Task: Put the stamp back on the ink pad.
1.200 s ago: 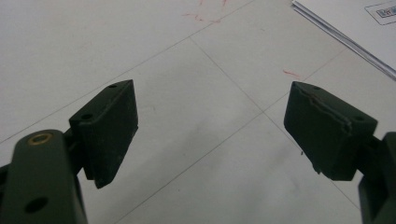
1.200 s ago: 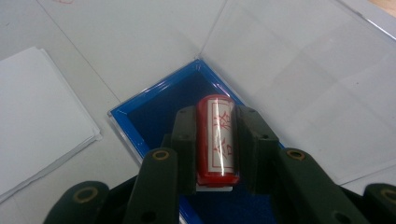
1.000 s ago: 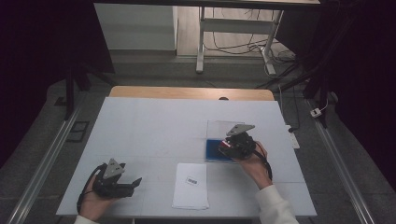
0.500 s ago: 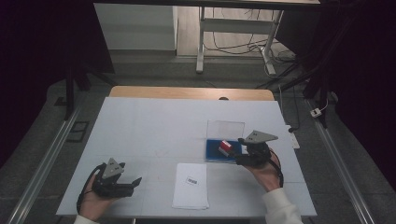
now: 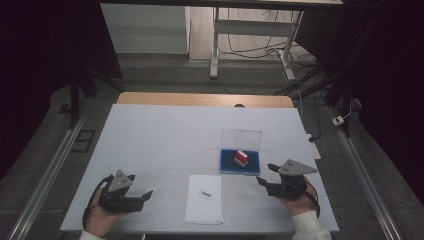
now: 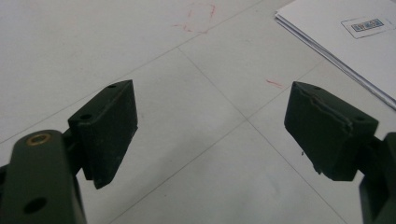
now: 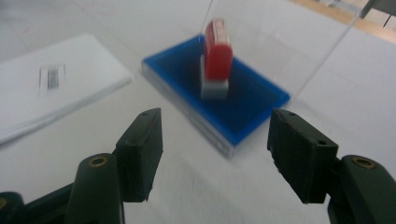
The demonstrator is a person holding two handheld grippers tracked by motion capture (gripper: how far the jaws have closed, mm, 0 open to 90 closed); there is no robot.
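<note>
Red stamp [image 5: 241,158] now left standing on blue ink pad [image 5: 240,162], released a moment ago – right gripper [image 5: 265,177] pulled back, jaws apart and empty. Left gripper [image 5: 145,196] resting on bench [image 5: 165,135], jaws apart. Inking seemingly done – paper [image 5: 205,199] next.

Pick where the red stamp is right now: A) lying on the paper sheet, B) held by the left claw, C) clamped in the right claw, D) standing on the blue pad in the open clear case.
D: the red stamp stands upright on the blue pad, clear of the open right claw.
</note>
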